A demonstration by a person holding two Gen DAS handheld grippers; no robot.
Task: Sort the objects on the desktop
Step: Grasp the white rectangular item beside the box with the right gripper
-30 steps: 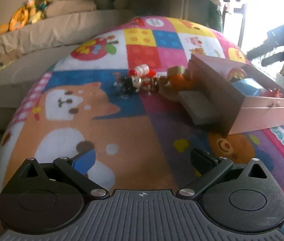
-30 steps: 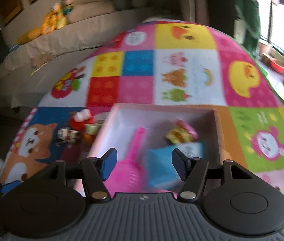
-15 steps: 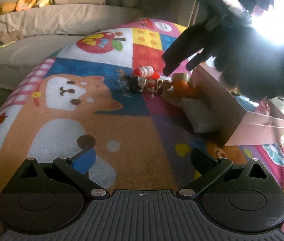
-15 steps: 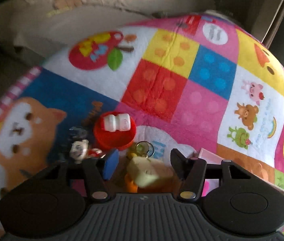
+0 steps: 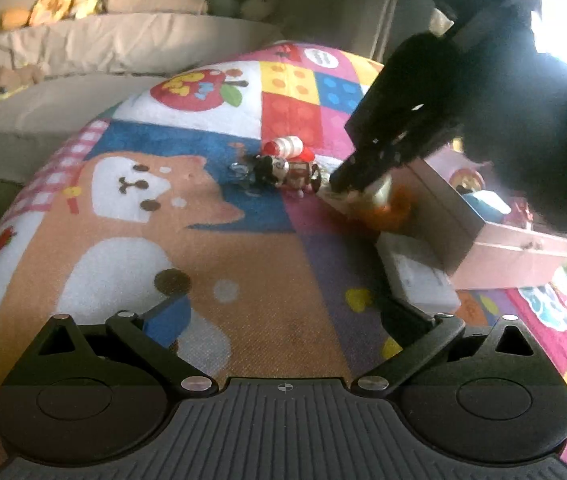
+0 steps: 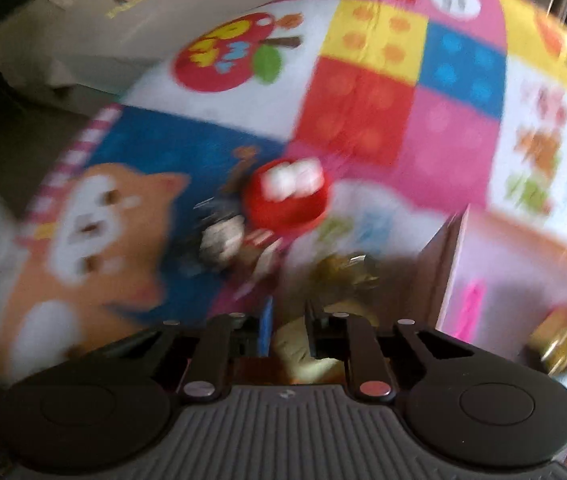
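Toys lie in one small cluster on the mat (image 5: 243,280), near the pink box (image 5: 495,240): one red lid (image 6: 287,200) carrying a white bottle (image 5: 289,145), two small figures (image 5: 279,170) beside it, and one cream block (image 6: 303,356) on something orange (image 5: 391,210) against the box wall. One white flat pack (image 5: 415,272) lies along the box's near side. The right gripper (image 6: 287,320) has just been closing, and its jaws now stand narrow with the cream block between them, clenched on it (the wrist view is blurred). It reaches down between the figures and the box wall, a tight gap. The left gripper (image 5: 283,316) hangs spread wide and empty over bare mat, with open room on its left out to the mat's edge.
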